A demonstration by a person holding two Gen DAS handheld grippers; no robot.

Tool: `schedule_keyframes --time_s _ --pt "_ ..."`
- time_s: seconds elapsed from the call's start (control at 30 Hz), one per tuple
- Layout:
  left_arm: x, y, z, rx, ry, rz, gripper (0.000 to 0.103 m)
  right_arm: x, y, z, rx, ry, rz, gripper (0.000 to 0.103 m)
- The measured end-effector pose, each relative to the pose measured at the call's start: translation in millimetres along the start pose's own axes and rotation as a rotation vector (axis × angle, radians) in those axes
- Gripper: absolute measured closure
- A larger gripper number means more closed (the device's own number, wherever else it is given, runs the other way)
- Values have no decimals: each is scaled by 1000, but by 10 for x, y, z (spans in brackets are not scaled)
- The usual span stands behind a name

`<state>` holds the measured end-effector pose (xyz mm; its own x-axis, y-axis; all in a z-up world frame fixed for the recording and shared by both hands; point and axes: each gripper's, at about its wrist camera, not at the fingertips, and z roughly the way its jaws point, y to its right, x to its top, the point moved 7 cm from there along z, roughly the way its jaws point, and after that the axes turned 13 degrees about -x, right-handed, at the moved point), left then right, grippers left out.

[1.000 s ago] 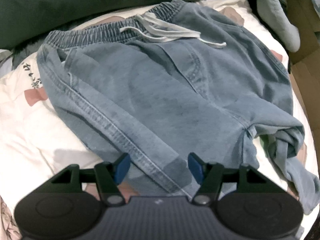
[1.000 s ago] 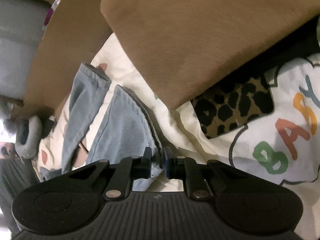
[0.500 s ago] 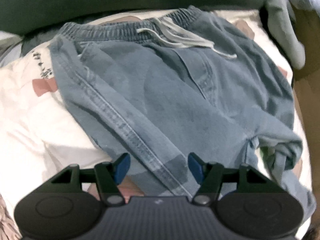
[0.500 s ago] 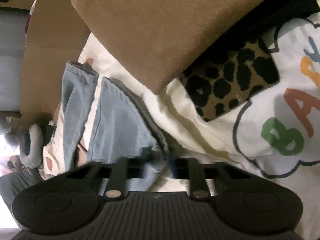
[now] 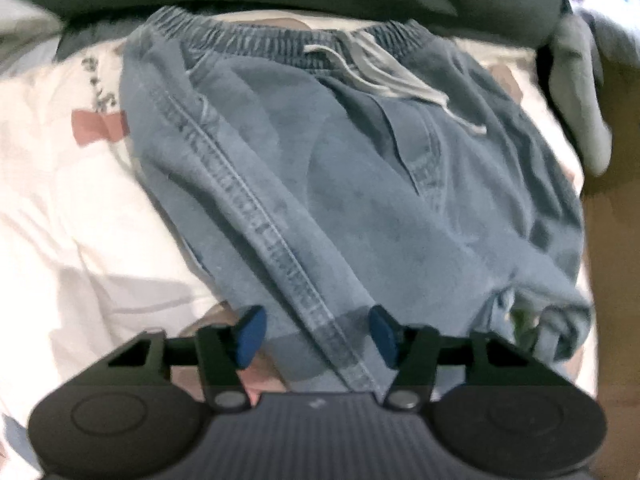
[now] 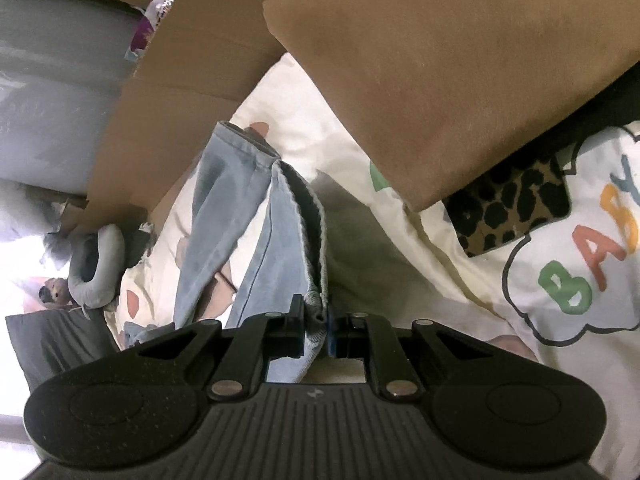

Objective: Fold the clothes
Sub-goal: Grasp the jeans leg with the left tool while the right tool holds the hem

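While the right gripper (image 6: 316,330) is clamped on a bunched hem of the jeans (image 5: 340,184), we've got that leg lifted clear of the bedsheet (image 6: 420,264): denim is pinched between its jaws and the cloth runs up and away from the pinch. So we're mid-fold, one corner in hand, second corner pending.

Left gripper (image 5: 314,332) is released, with a clear gap between its blue pads (image 5: 250,330). Its jaws have just been closing a bit, and the side seam (image 5: 256,216) runs between them, but the pads aren't pressing on it. No grasp on that side yet, as we read it.

Jeans lie spread flat on the bedsheet in the left view, side seam running diagonally from near the pads up towards the waistband (image 5: 288,40) at the far end. White drawstring (image 5: 384,76) lies loose across the front. Lower right of that view, the leg fabric is twisted and bunched; too blurred to say how it's folded.

Farther out in the right view: a brown cushion (image 6: 460,60) overhanging the sheet, a leopard-print piece (image 6: 516,208) tucked under it, cardboard (image 6: 168,92) along the far edge.

Next move, our call: left needs to drop onto the seam edge and close fully, catching both layers. Then both hands carry the legs up towards the waistband together. Right should keep its tension even so the twist doesn't get folded in. Risk is left catching the top layer only.
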<state>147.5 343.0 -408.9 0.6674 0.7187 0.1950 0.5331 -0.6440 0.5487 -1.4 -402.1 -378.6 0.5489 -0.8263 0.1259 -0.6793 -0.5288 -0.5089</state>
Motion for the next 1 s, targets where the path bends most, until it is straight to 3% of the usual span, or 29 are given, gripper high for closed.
schedule_keyframes --time_s 0.17,0.27,0.43,0.7,0.87,1.0 --pt "35 -38 26 -50 26 -55 50 -41 109 -137 -12 -1 -7 94" --pt "64 -61 68 -61 40 -73 61 -86 140 -150 -26 -4 -12 94" --pt "63 -122 41 -64 47 -101 93 -145 188 -167 -58 0 -15 94" --pt "1 -271 -285 -56 9 -96 97 -248 182 -368 -97 -14 -68 94" --pt "-79 -393 -499 -11 -35 -18 96 -398 236 -540 -134 -35 -110 94" --pt "-111 -513 -576 5 -42 -25 97 -580 346 -608 -147 -60 -121 94"
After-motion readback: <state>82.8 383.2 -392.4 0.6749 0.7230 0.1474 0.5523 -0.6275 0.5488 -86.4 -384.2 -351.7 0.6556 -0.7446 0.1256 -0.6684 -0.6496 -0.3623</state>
